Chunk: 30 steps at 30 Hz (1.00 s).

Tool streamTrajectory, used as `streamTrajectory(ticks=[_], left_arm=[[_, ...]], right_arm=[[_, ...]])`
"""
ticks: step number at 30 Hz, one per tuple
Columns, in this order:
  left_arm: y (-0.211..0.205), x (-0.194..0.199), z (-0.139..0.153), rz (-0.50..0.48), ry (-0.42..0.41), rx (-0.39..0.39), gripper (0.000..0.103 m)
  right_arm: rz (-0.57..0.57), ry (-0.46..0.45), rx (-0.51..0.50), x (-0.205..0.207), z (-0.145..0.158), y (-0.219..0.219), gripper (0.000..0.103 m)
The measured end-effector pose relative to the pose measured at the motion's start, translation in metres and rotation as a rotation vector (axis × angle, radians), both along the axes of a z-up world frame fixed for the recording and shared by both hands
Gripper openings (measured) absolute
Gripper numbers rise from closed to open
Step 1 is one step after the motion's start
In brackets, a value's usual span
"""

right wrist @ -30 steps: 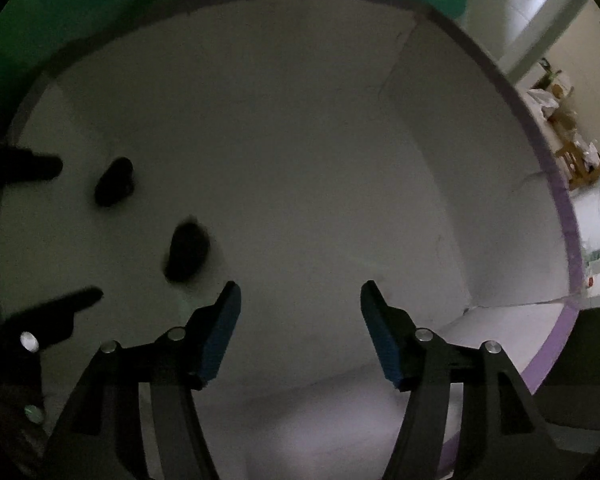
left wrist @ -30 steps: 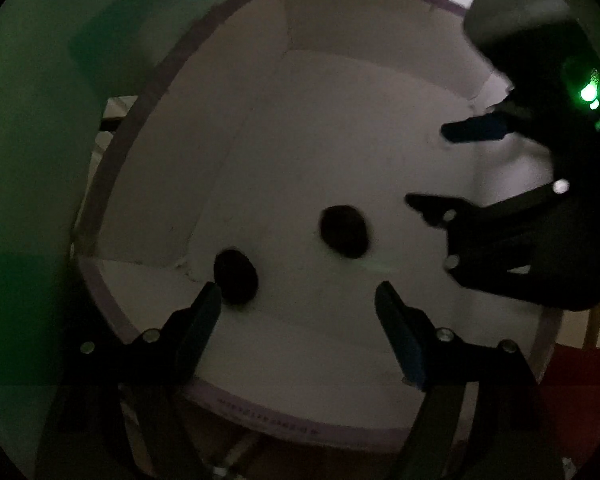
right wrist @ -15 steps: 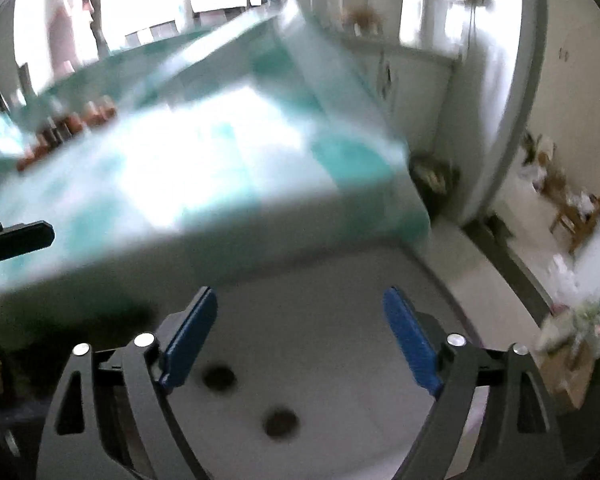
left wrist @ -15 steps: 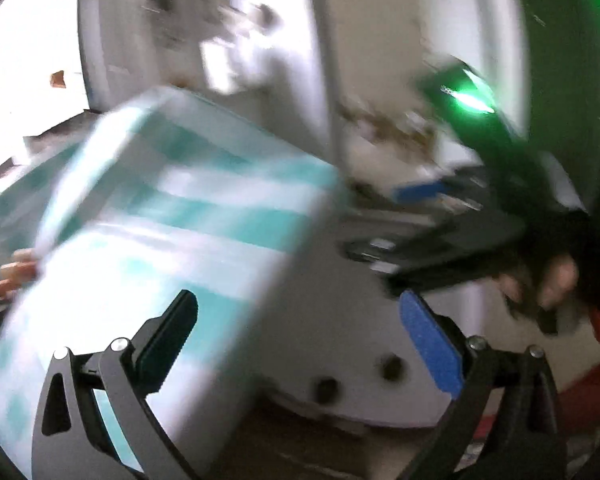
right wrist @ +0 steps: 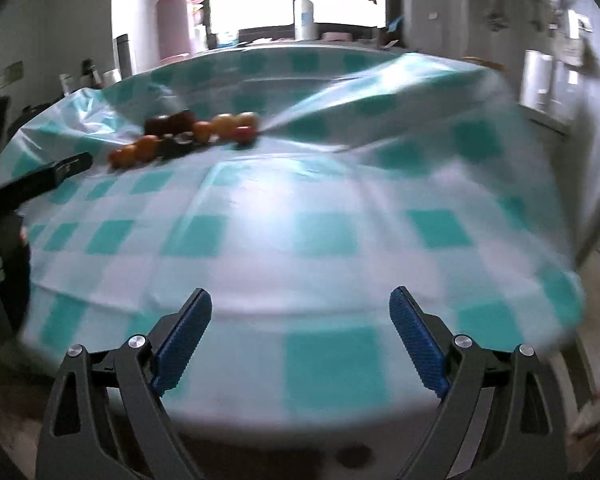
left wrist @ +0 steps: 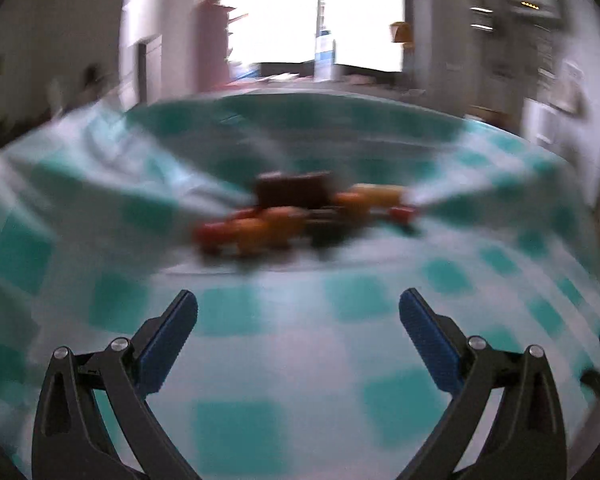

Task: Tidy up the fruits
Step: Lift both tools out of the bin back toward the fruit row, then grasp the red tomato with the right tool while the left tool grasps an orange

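Several orange, red and yellow fruits (right wrist: 204,130) lie in a row on a table with a teal-and-white checked cloth (right wrist: 300,236). A dark brown box or basket (right wrist: 168,122) stands just behind them. The left wrist view shows the same fruits (left wrist: 268,224) and dark box (left wrist: 294,192), blurred by motion. My left gripper (left wrist: 298,308) is open and empty over the near cloth (left wrist: 236,432). My right gripper (right wrist: 300,308) is open and empty at the table's near edge. The left gripper's dark finger (right wrist: 48,174) shows at the left of the right wrist view.
A pink bottle (right wrist: 174,26), a white pump bottle (right wrist: 304,14) and dark flasks (right wrist: 122,54) stand behind the table by a bright window. The cloth is rumpled into a raised fold (right wrist: 380,80) at the back right. White rolls (right wrist: 538,76) stand at the right.
Both grippers have swung up from inside a dim white box holding two dark items to face the checked table. Both stay open and empty.
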<state>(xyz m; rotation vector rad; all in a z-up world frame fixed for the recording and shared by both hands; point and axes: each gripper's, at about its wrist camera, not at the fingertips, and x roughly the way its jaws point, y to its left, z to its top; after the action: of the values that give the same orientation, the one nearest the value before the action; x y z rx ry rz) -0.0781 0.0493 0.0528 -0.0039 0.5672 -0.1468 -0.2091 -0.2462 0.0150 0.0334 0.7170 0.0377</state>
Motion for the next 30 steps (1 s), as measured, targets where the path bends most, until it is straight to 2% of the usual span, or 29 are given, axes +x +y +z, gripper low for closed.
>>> streamTrajectory(ticks=[3, 6, 7, 9, 11, 13, 19, 24, 30], left_arm=[[0.041, 0.037, -0.003, 0.070, 0.084, -0.064, 0.101], [0.068, 0.055, -0.014, 0.100, 0.115, -0.111, 0.101], [0.078, 0.059, -0.018, 0.103, 0.136, -0.156, 0.101], [0.088, 0.055, -0.017, 0.095, 0.145, -0.237, 0.101], [0.095, 0.051, -0.016, 0.106, 0.141, -0.264, 0.101], [0.101, 0.052, -0.018, 0.105, 0.151, -0.289, 0.101], [0.097, 0.052, -0.019, 0.086, 0.146, -0.292, 0.101], [0.086, 0.051, -0.021, 0.063, 0.143, -0.265, 0.101], [0.085, 0.051, -0.023, 0.069, 0.147, -0.278, 0.101]], right_arm=[[0.017, 0.047, 0.014, 0.046, -0.001, 0.021, 0.088], [0.002, 0.126, 0.005, 0.097, -0.003, 0.034, 0.088], [0.001, 0.143, 0.007, 0.117, -0.002, 0.038, 0.088], [-0.020, 0.194, 0.036, 0.154, -0.001, 0.044, 0.088], [-0.019, 0.225, 0.062, 0.180, -0.001, 0.049, 0.088], [-0.023, 0.222, 0.046, 0.210, -0.001, 0.055, 0.088], [-0.080, 0.209, 0.058, 0.282, -0.005, 0.057, 0.083], [-0.080, 0.202, 0.012, 0.310, -0.008, 0.065, 0.069], [-0.045, 0.191, -0.012, 0.315, -0.007, 0.072, 0.048]])
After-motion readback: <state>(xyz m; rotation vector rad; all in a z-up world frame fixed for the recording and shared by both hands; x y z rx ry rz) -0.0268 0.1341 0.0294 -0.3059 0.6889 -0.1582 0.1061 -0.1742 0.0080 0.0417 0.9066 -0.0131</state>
